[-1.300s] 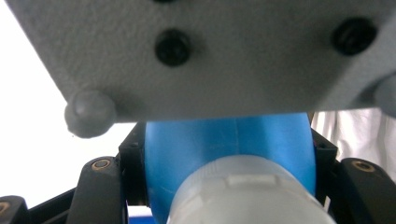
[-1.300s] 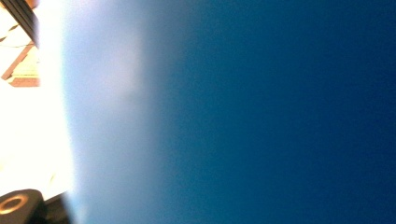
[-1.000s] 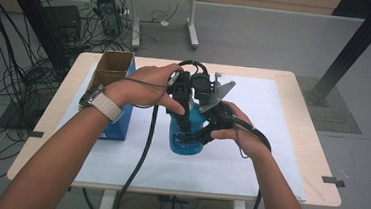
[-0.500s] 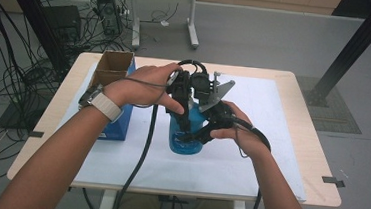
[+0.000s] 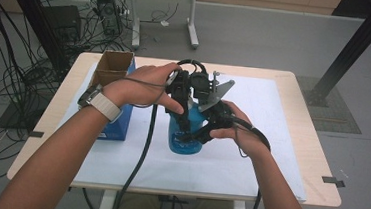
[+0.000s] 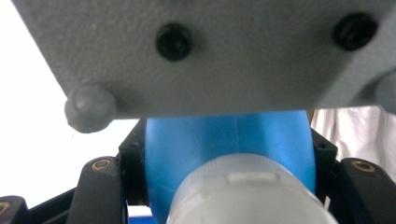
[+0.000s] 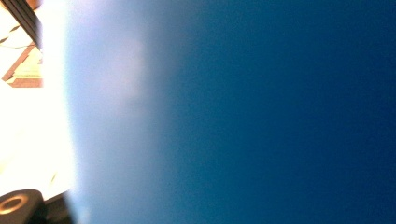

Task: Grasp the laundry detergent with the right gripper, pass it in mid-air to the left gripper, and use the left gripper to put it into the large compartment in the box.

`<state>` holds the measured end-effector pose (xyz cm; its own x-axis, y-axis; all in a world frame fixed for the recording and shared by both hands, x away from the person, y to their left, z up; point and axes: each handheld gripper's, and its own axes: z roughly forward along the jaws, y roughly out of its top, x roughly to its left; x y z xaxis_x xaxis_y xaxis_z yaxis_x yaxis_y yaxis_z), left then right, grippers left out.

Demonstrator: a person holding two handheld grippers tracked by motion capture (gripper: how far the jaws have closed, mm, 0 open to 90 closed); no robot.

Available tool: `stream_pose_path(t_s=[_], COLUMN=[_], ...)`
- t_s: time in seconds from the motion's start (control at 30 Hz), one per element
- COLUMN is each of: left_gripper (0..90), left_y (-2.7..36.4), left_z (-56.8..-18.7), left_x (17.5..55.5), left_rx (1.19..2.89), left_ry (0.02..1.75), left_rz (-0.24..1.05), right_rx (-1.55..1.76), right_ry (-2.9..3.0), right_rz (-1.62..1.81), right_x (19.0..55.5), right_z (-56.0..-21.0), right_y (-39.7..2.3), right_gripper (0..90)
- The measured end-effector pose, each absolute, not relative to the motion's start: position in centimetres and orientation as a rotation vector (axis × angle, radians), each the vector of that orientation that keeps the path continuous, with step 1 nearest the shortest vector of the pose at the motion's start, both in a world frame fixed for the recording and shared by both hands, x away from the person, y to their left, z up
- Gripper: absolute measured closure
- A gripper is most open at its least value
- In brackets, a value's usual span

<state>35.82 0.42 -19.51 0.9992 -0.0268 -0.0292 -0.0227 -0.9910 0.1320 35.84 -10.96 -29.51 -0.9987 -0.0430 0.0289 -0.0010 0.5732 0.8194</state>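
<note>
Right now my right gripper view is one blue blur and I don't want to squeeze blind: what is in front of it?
Observer: A blue bottle, standing upright on the white sheet. The right gripper is clamped on its lower body.
Operator: Where is the other gripper?
Observer: The left gripper comes in from above, its jaws shut on the bottle's shoulder, just beneath the white cap.
Operator: Anything close by?
Observer: An open box stands to the bottle's left, apart from it.
</note>
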Motion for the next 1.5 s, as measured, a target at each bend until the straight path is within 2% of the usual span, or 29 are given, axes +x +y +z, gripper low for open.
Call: stream_pose_path(t_s=[1.5], left_gripper=[37.8], left_y=[0.34], left_z=[-19.27], left_x=[35.51], left_rx=[3.022], left_ry=[-0.033], left_rz=[-0.033], right_rx=[0.065], right_ry=[-2.754], right_rz=[-1.449], right_x=[35.68], right_z=[-29.37], right_y=[-10.88], right_gripper=[43.4])
